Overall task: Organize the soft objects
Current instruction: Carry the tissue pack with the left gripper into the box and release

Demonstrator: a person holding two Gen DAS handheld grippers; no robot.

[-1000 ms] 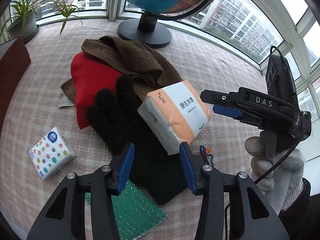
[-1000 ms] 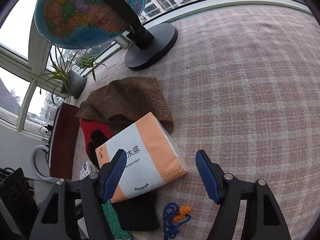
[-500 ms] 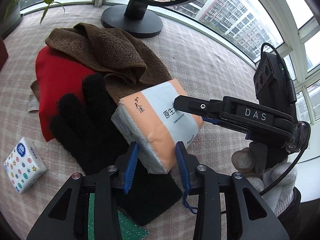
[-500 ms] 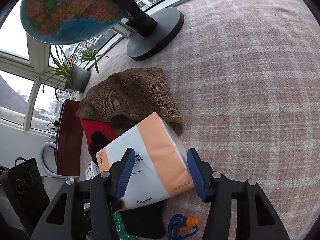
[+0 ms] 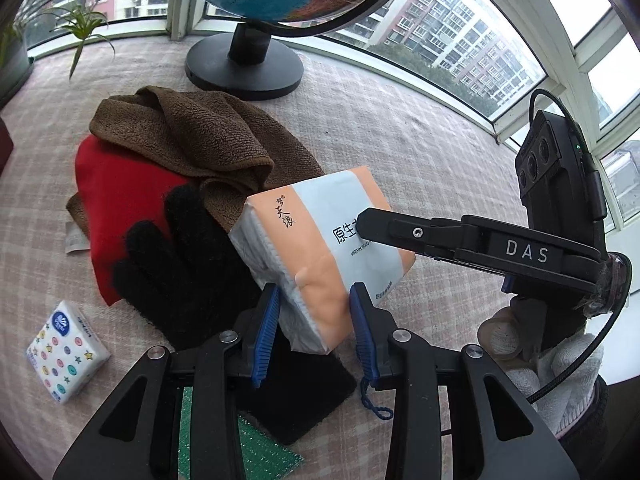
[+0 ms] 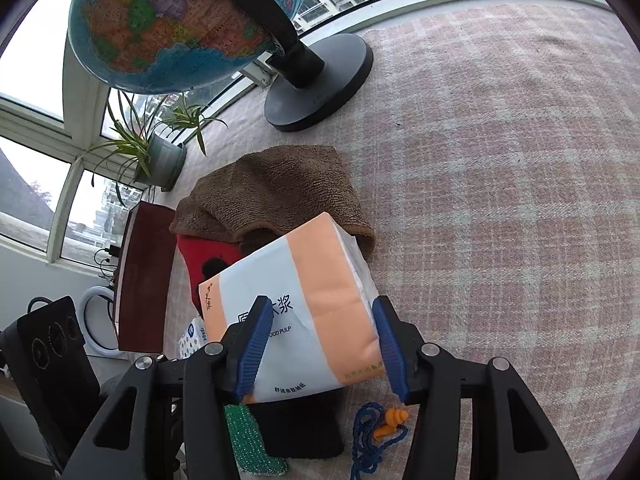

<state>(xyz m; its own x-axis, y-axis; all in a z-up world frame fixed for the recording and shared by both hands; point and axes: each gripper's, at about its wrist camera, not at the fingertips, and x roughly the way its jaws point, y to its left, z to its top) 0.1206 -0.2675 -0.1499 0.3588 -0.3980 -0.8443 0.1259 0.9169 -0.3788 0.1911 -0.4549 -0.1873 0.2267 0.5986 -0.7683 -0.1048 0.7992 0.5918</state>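
left gripper point(image 5: 314, 330): clenched on tissue pack point(image 5: 320, 248) corner | right gripper point(image 6: 320, 354): clamped across pack | pack: raised, tilted above black glove point(image 5: 188, 264), beside brown towel point(image 5: 200, 136)

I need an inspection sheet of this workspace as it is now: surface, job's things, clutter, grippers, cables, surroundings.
Surface: plaid tablecloth, bare on the right in the right wrist view.
Job's things: tissue pack tilted over black glove; brown towel on red cloth; green sponge; small tissue packet.
Clutter: orange earplugs on blue cord.
Grippers: left hand-held gripper and right hand-held gripper, jaws just closing, both clamped on the tissue pack.
Cables: black cable at the gloved hand.
Surroundings: globe, potted plant, windows.
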